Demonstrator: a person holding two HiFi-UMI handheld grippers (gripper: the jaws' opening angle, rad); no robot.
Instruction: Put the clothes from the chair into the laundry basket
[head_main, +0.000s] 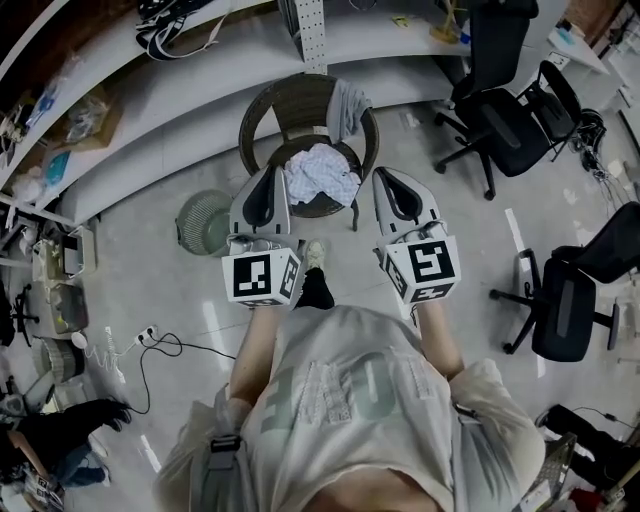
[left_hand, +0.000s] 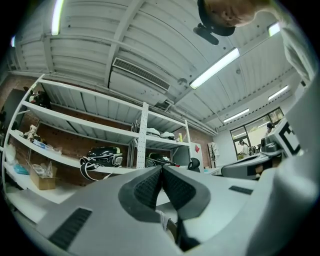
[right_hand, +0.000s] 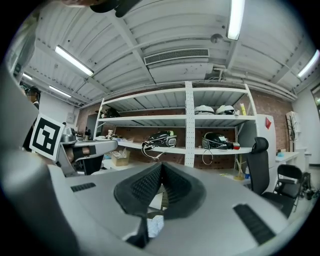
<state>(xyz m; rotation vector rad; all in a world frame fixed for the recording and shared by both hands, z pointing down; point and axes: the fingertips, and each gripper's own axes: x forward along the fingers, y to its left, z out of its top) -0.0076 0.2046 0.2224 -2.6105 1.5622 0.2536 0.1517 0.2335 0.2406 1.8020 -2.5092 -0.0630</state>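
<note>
A round wicker chair (head_main: 262, 118) stands in front of me in the head view. A crumpled white and pale blue pile of clothes (head_main: 322, 172) lies on its seat, and a grey garment (head_main: 348, 106) hangs over its backrest. The round greenish laundry basket (head_main: 205, 222) sits on the floor left of the chair. My left gripper (head_main: 268, 176) hovers at the chair's near left edge, my right gripper (head_main: 386, 178) at its near right edge. Both are shut with nothing between the pads (left_hand: 150, 187) (right_hand: 146, 185). Each gripper view looks level at the shelves, with a scrap of the clothes below the jaws.
Long white shelves (head_main: 200, 90) run behind the chair, with helmets (right_hand: 161, 138) and boxes on them. Black office chairs (head_main: 512, 118) (head_main: 565, 300) stand at the right. A power strip and cables (head_main: 150, 340) lie on the floor at the left.
</note>
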